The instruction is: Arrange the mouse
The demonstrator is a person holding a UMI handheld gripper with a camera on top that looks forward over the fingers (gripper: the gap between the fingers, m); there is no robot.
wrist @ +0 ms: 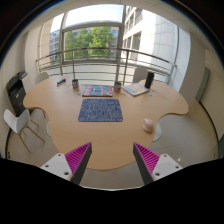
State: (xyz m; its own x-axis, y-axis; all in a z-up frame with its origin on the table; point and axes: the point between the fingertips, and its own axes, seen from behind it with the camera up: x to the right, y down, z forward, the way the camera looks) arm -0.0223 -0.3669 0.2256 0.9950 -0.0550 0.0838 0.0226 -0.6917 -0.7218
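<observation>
A dark patterned mouse mat (pixel 100 110) lies in the middle of the round wooden table (pixel 60 115). A small pale mouse (pixel 148 125) sits on the table to the right of the mat, near the table's right side. My gripper (pixel 112 158) is held well back from the table's near edge, its two fingers (pixel 76 156) with pink pads spread wide apart and nothing between them. The mouse is far beyond the fingers, ahead and to the right.
A second, colourful mat (pixel 97 90) lies farther back. A laptop or notebook (pixel 136 88) and a dark upright object (pixel 149 79) stand at the far right of the table. A white chair (pixel 18 122) and a black one (pixel 17 92) stand at the left. A large window with a railing (pixel 100 52) is behind.
</observation>
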